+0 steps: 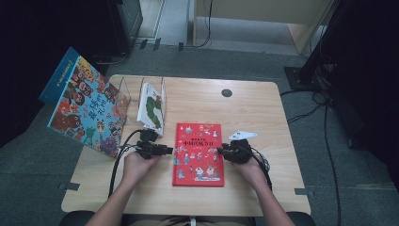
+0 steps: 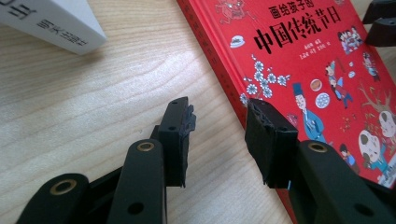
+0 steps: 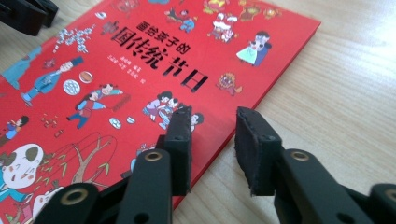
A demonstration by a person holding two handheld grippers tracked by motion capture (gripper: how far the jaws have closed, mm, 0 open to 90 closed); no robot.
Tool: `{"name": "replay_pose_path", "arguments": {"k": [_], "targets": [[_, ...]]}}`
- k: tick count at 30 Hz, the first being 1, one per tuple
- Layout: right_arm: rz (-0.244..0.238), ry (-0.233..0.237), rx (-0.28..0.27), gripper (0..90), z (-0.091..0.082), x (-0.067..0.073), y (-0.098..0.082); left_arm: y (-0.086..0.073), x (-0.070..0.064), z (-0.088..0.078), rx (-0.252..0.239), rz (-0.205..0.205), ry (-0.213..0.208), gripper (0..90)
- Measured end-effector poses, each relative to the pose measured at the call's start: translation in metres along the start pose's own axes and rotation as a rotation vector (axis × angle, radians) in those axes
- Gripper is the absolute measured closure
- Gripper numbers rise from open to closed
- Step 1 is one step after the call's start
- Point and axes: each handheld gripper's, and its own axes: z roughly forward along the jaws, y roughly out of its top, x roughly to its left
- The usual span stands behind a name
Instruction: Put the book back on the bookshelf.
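Bench (image 1: 263, 108): red book (image 1: 199, 154) flat at centre, near front edge. Left tongs (image 1: 170, 150) at its left edge, right tongs (image 1: 219, 151) at right edge; both parted, gripping nothing. Tip: straddle each edge squarely, close together, lift level.

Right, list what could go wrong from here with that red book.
1. Both grippers' jaws stand open astride the flat red picture book's side edges, left gripper, right gripper; closing unevenly could skew it.
2. It lies flat on the wooden table, so the jaws may slip off.
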Motion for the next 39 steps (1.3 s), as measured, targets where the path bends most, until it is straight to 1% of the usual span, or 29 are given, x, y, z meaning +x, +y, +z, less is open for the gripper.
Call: {"name": "replay_pose_path", "arguments": {"k": [2, 4, 5, 7, 8, 11, 12, 13, 14, 16, 19, 20, 22, 23, 24, 25, 26, 27, 29, 30, 34, 36, 39], "targets": [[0.01, -0.003, 0.001, 64.3, 0.001, 0.0, 0.0, -0.002, 0.001, -0.001, -0.012, 0.003, -0.003, 60.9], [0.023, 0.007, 0.0, 61.7, 0.002, 0.001, -0.001, -0.005, 0.003, -0.001, -0.032, 0.001, -0.017, 60.8], [0.03, 0.011, 0.001, 61.0, 0.002, 0.002, -0.001, -0.006, 0.002, -0.001, -0.042, 0.01, -0.004, 61.1], [0.028, 0.002, 0.006, 58.4, 0.002, 0.003, -0.001, -0.01, -0.002, -0.001, -0.058, 0.079, 0.048, 61.1], [0.033, 0.0, 0.011, 56.9, 0.002, 0.004, 0.0, -0.011, -0.003, -0.001, -0.066, 0.084, 0.058, 61.0], [0.056, 0.007, 0.016, 53.3, 0.002, 0.004, -0.001, -0.014, -0.003, -0.001, -0.083, 0.044, 0.049, 58.8], [0.061, 0.013, 0.018, 52.4, 0.002, 0.005, -0.002, -0.014, -0.003, -0.001, -0.084, 0.044, 0.047, 58.1], [0.066, 0.019, 0.024, 50.7, 0.003, 0.005, -0.001, -0.014, -0.004, -0.001, -0.087, 0.054, 0.046, 57.1], [0.06, 0.015, 0.029, 50.2, 0.002, 0.007, -0.002, -0.014, -0.004, -0.001, -0.085, 0.058, 0.046, 55.4], [0.047, 0.01, 0.03, 49.4, 0.002, 0.008, -0.002, -0.014, -0.006, -0.001, -0.085, 0.052, 0.041, 51.7], [0.068, 0.016, 0.037, 48.5, 0.002, 0.007, -0.002, -0.014, -0.006, -0.001, -0.083, 0.046, 0.038, 50.2], [0.076, 0.014, 0.042, 48.5, 0.001, 0.007, -0.002, -0.013, -0.005, -0.001, -0.081, 0.033, 0.025, 50.1], [0.09, 0.012, 0.049, 47.7, 0.0, 0.007, -0.002, -0.011, -0.001, -0.002, -0.067, 0.001, -0.015, 50.2], [0.089, 0.006, 0.05, 46.8, 0.0, 0.007, -0.002, -0.01, 0.001, -0.002, -0.054, -0.009, -0.015, 51.8], [0.087, 0.0, 0.053, 46.0, 0.0, 0.008, -0.002, -0.009, 0.001, -0.003, -0.044, -0.013, -0.005, 57.1], [0.084, -0.006, 0.057, 45.8, -0.001, 0.008, -0.002, -0.009, 0.001, -0.003, -0.041, -0.012, 0.0, 59.8], [0.084, -0.01, 0.065, 45.7, -0.002, 0.008, -0.002, -0.009, 0.001, -0.004, -0.038, -0.015, -0.001, 61.1], [0.083, -0.014, 0.067, 45.3, -0.002, 0.009, -0.002, -0.009, 0.001, -0.004, -0.038, -0.02, -0.013, 65.1], [0.08, -0.022, 0.072, 45.4, -0.003, 0.01, -0.002, -0.008, -0.002, -0.004, -0.039, -0.024, -0.025, 65.9], [0.079, -0.023, 0.076, 45.3, -0.003, 0.011, -0.002, -0.008, -0.003, -0.004, -0.03, -0.018, -0.027, 68.3], [0.079, -0.025, 0.085, 43.8, -0.003, 0.013, -0.001, -0.009, -0.008, -0.002, -0.002, 0.013, -0.019, 72.0], [0.085, -0.026, 0.082, 43.1, -0.002, 0.014, -0.001, -0.009, -0.01, -0.001, 0.003, 0.014, -0.024, 74.2], [0.092, -0.018, 0.086, 43.1, 0.0, 0.017, 0.0, -0.009, -0.012, 0.002, 0.009, 0.02, -0.019, 74.1]]}}
